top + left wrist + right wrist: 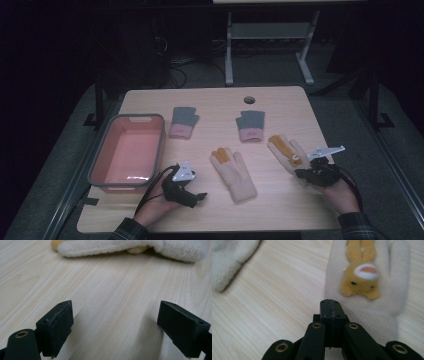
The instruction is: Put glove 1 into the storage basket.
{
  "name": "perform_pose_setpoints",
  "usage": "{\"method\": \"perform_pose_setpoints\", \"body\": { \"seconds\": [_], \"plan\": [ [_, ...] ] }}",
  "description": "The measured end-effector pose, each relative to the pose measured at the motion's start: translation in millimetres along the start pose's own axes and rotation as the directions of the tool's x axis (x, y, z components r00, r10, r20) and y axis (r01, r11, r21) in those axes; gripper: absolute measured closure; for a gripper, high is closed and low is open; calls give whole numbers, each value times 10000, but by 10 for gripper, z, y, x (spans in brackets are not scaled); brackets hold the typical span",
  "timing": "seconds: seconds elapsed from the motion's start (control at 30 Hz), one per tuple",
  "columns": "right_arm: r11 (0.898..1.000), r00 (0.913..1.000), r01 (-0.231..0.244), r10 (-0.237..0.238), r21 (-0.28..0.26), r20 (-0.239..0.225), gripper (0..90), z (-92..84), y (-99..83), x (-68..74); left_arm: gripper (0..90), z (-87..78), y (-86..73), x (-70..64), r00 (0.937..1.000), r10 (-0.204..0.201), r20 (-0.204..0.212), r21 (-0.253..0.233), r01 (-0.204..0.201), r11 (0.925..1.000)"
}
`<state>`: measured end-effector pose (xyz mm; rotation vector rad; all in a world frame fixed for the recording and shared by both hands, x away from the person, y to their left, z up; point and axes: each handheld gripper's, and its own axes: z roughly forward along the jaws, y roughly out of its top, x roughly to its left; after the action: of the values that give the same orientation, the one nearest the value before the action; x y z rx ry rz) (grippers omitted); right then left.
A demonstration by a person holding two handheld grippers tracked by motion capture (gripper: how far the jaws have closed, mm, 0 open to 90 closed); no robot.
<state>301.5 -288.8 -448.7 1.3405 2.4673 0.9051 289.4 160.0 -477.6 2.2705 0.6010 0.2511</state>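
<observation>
Claws are seen at the counter (280,105) edge: the left claw (113,327) is held wide open with nothing in it, near the middle glove (233,172); the right claw (331,308) is shut over the cuff edge of the bear glove (367,285), though a pinch cannot be confirmed. If little fabric is caught, the glove could slip free when lifted toward the bin (100,160).

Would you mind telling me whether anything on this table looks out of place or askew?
Nothing is spilled or damaged. The two cream gloves lie at different slants, one face up showing a bear patch, while the grey-and-pink pair sits straighter. The pink tub holds nothing.
</observation>
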Motion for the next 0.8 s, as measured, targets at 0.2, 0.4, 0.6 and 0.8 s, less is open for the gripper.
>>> {"method": "perform_pose_setpoints", "body": {
  "seconds": [0.2,0.4,0.6,0.8],
  "plan": [
    [9980,9993,172,-151,-600,356,748,-63,90,-7,127,2,2,2,10000,-9,-4,10,9,10000],
    [9947,9968,-234,309,-1005,734,544,-26,213,-132,127,4,6,5,10000,-7,-20,19,7,10000],
    [9955,9951,-465,534,-823,837,463,163,279,-186,127,5,7,4,10000,-34,-4,5,34,10000],
    [9980,9911,-436,490,-460,1240,496,373,288,-181,127,2,8,4,10000,-28,-4,37,28,10000]
  ]
}}
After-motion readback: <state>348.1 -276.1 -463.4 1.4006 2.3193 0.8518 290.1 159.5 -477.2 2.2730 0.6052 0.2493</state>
